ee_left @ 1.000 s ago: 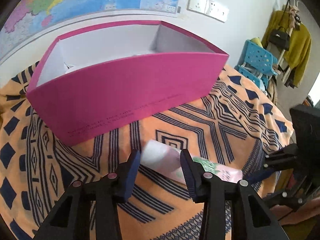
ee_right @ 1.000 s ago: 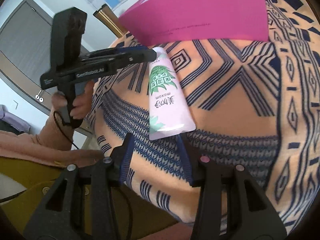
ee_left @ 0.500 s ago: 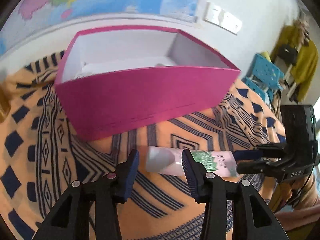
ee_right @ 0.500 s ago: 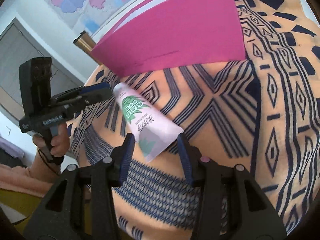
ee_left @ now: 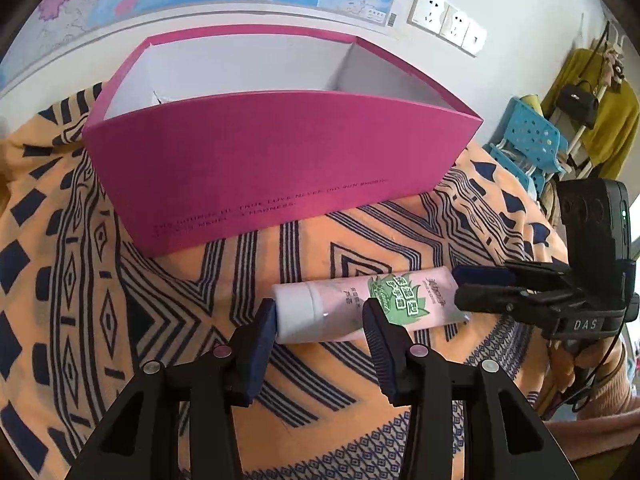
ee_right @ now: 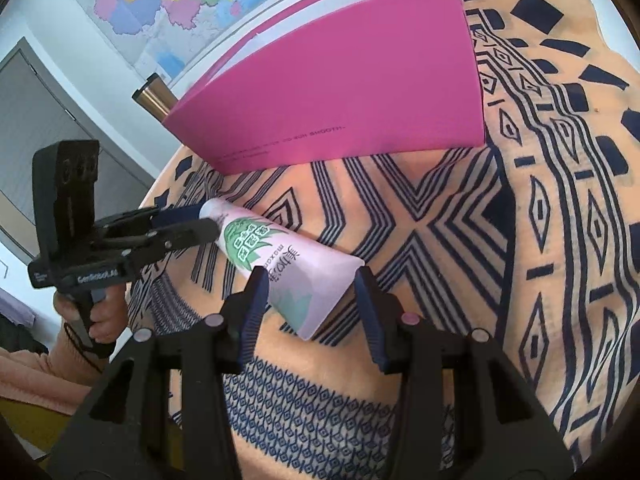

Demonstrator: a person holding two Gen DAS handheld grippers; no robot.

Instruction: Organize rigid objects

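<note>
While both tools, left [ee_left: 320,320] and right [ee_right: 310,290], straddle the tube [ee_left: 360,304] unclenched, its soft body suggests gripping the stiff cap.

tube [ee_right: 280,264] swung crosswise | right gripper [ee_right: 310,284] now straddles its flat end

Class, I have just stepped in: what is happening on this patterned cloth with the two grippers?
A person holds a gripper in each hand over a pink tube that lies flat on the orange patterned cloth, in front of an open magenta box. The left gripper straddles the tube's white cap end; the right gripper straddles its flat crimped end. Whether either pair of pads actually presses the tube is not clear. The tube is not yet in the box.
</note>
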